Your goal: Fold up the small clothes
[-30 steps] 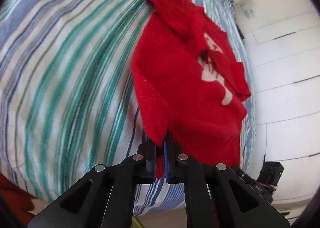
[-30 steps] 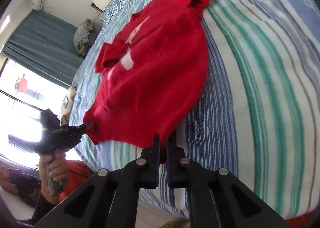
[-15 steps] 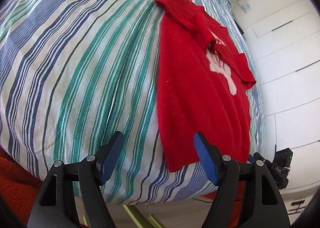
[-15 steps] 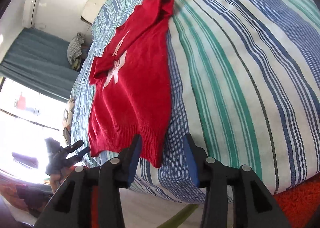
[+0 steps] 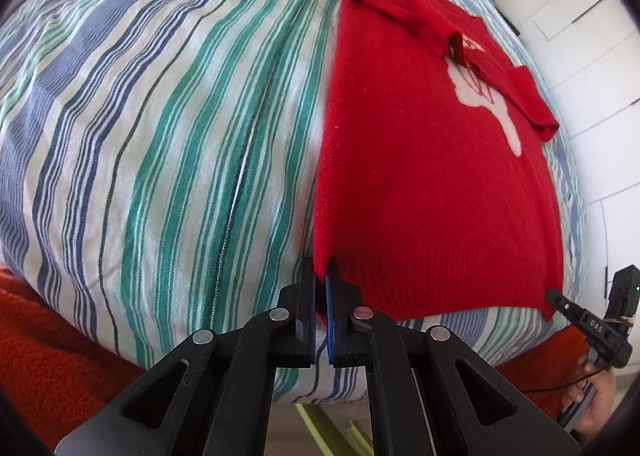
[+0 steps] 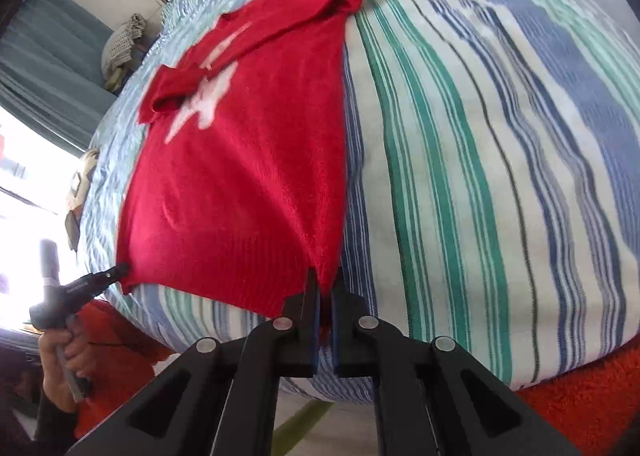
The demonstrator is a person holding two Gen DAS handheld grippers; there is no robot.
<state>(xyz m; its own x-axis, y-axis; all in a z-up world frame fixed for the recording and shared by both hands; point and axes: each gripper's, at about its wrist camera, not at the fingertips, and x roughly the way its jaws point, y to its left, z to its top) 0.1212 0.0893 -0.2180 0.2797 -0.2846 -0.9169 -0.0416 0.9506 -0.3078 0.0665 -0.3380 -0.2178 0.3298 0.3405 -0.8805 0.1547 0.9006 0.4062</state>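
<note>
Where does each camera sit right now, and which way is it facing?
Left wrist: on the left hand-held gripper, looking down the striped bed; it pinches the red sweater hem's left corner.
Right wrist: on the right hand-held gripper, same direction, pinching the right corner.
Shared: sweater, bed, and each shows the other gripper and its hand.

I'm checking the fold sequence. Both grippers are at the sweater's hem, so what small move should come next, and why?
Probably lift both hem corners together and carry them toward the collar. The left gripper and right gripper are each shut on a bottom corner of the red sweater, which lies flat on the striped bed, sleeves already folded in.
</note>
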